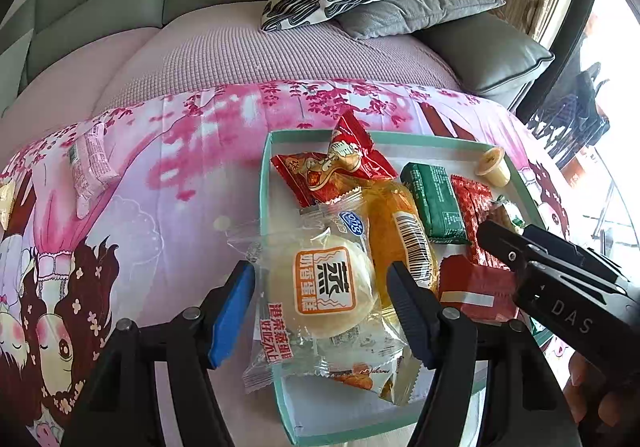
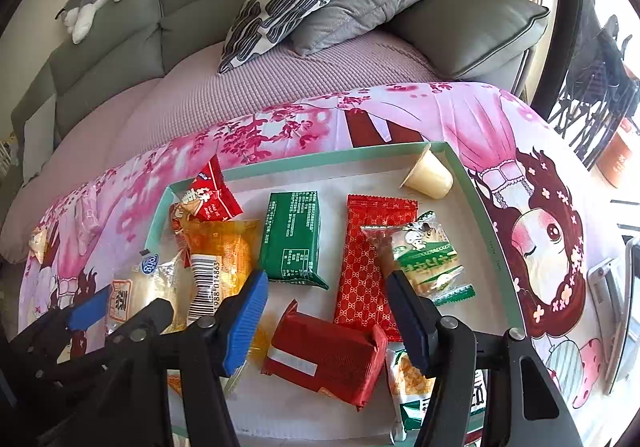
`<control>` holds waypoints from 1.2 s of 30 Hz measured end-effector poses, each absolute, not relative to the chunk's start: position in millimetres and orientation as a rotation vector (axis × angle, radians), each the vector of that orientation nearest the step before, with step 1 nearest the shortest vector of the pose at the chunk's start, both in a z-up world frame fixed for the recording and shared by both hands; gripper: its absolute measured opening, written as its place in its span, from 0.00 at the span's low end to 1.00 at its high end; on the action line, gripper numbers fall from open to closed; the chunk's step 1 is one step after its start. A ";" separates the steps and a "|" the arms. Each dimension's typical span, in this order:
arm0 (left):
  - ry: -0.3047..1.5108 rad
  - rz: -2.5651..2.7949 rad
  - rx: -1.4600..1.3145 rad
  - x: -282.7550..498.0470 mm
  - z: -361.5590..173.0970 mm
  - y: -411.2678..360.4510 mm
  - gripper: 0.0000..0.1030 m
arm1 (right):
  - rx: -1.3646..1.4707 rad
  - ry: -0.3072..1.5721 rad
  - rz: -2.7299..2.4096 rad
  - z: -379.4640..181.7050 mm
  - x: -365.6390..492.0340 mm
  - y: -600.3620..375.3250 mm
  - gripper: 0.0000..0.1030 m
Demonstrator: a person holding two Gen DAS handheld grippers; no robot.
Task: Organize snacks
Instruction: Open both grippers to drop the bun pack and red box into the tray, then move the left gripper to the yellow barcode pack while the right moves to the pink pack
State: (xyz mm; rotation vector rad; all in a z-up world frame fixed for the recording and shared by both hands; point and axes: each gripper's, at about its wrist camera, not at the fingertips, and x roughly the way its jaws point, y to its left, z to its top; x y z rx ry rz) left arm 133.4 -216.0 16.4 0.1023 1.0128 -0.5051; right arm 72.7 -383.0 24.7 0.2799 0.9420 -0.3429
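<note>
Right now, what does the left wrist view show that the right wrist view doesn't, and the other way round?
Left wrist only: a pink packet lying on the cloth outside the tray, and the whole steamed cake between the open left gripper.

Right wrist only: a green-and-white candy and the red block between the open right gripper.

Both: the tray, green packet, jelly cup.

My left gripper [image 1: 322, 289] pointed steeply downward, its jaws apart with a gap showing beside each pad. My right gripper [image 2: 328, 313] took the same downward tilt, jaws likewise parted and pressing on nothing. My fingertips [image 1: 580, 387] showed on the right gripper's handle, just beside the left gripper.
</note>
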 end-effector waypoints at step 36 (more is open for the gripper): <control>0.868 -0.055 -0.056 194.8 45.4 -22.8 0.97 | 0.075 0.936 -0.215 34.9 126.0 -284.2 1.00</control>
